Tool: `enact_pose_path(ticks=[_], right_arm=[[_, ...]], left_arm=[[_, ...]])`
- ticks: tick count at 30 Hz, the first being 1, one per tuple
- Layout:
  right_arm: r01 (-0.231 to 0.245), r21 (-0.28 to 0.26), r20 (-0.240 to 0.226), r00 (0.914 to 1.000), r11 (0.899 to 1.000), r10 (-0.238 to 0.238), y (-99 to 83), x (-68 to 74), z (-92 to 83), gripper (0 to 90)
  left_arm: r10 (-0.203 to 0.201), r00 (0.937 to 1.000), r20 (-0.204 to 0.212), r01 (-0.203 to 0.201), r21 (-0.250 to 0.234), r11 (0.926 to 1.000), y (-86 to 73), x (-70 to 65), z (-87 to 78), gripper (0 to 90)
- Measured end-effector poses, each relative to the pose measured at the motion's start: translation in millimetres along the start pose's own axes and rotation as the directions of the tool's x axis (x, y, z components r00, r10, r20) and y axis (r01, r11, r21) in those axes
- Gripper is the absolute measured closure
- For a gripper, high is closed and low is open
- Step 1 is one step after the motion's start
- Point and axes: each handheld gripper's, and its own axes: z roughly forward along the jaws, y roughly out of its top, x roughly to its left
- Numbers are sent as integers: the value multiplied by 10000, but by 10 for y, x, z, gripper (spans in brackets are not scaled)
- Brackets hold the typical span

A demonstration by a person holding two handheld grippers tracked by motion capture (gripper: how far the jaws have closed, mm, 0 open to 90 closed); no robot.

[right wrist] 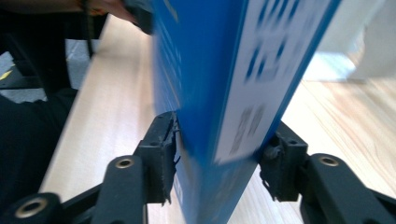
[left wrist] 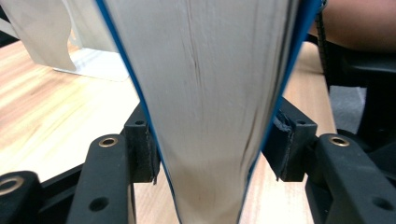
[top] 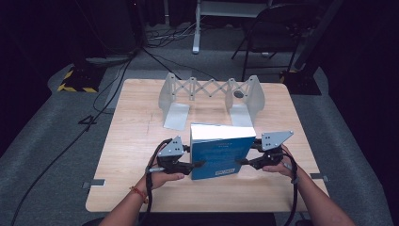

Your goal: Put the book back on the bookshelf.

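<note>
While both hands grip from opposite sides, a thick blue book [top: 219, 153] stands upright on its lower edge at the near middle of the wooden table [top: 136, 136], its blue cover facing the person and its white page block showing on top.

Left gripper [top: 195, 165]: held in the person's left hand at the book's left side, near the bottom corner. Its own view looks along the pale page edges [left wrist: 205, 93], with one black pad against each blue cover; the jaws are closed on the book's thickness.

Right gripper [top: 242, 161]: held in the right hand at the book's right side. Its own view shows the blue spine [right wrist: 210, 93] with white lettering between the jaws, pads [right wrist: 166, 154] pressed to both covers; closed on the book likewise.

Bookend rack [top: 209, 99]: pale grey, with an expanding lattice between two end plates, standing at the far middle of the table, well apart from the book.

Floor: grey, with cables and a folding chair [top: 270, 28] beyond the table's far edge.
</note>
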Motion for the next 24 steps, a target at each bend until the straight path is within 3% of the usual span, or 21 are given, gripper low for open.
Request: enact_pose_path(ticks=[2,5,8,10,14,17,21,24], right_arm=[[170,-78,188,9997,9998,-168,92,60,9,500],[24,-278,310,9995,9996,-16,179,96,11,497],[56,-329,480,9988,9994,-40,254,152,22,541],[-19,-487,260,9997,9988,32,275,194,13,593],[21,-455,545,9985,9990,4,282,284,-13,611],[-107,-387,848,9963,9992,140,262,296,-66,611],[-222,-261,1269,9916,9994,253,218,322,-187,609],[-296,-133,1475,9886,9995,312,198,347,-265,607]], left_arm=[[223,9996,-157,-221,113,9997,24,-25,-4,448],[260,9992,-313,-258,61,9996,21,-28,-2,440],[412,9957,-829,-408,74,9991,18,-50,32,391],[438,9940,-1001,-435,52,9990,8,-60,56,358],[659,9888,-1338,-641,176,9978,-31,-57,86,345],[320,9908,-1312,-292,234,9993,-67,-9,162,350],[622,9892,-1324,-532,703,9961,-67,-23,326,374],[388,9925,-1156,-317,628,9975,-58,-7,411,377]])
